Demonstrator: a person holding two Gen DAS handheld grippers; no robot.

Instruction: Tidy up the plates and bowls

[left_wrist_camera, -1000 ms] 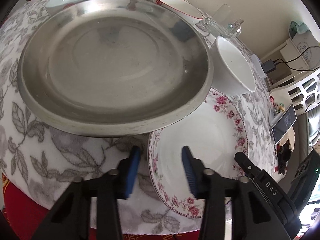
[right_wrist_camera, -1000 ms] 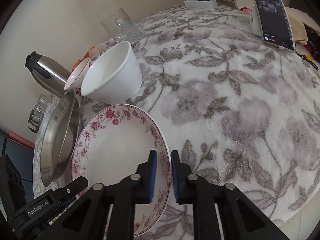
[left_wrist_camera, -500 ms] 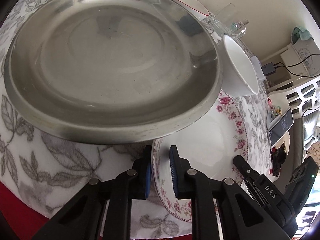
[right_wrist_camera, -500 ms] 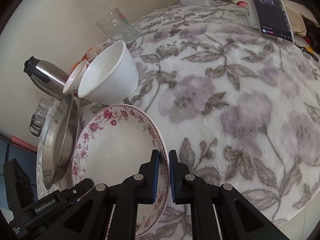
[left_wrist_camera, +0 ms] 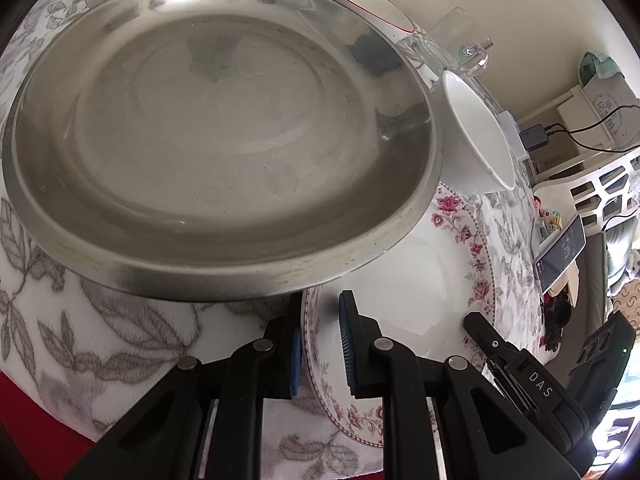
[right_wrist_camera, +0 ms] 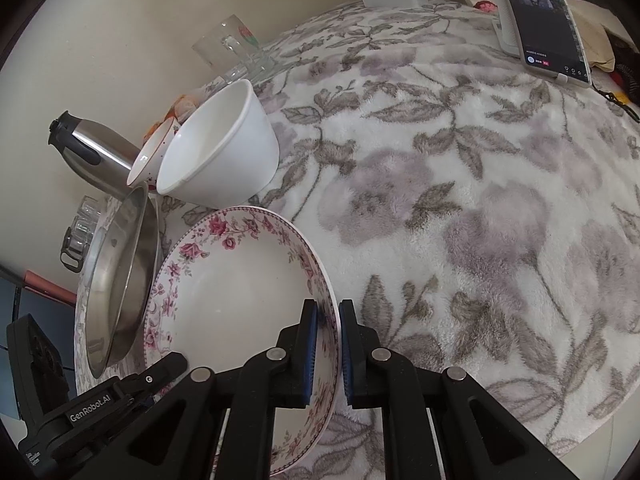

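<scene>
Since a second ago the left gripper [left_wrist_camera: 318, 334] has closed onto the near rim of the white floral-rimmed ceramic plate [left_wrist_camera: 424, 276]. The right gripper [right_wrist_camera: 328, 344] clamps the opposite rim. The plate lies between both fingers; beyond sits the round steel tray [left_wrist_camera: 216, 128].

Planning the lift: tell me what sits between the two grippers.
Only the floral plate: the left gripper clamps one rim, the right gripper the opposite one. Both wrist views show it.

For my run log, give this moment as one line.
left tongs: shut on rose-patterned white ceramic plate rim | right tongs: shut on opposite rim | round steel plate: overlaps it
</scene>
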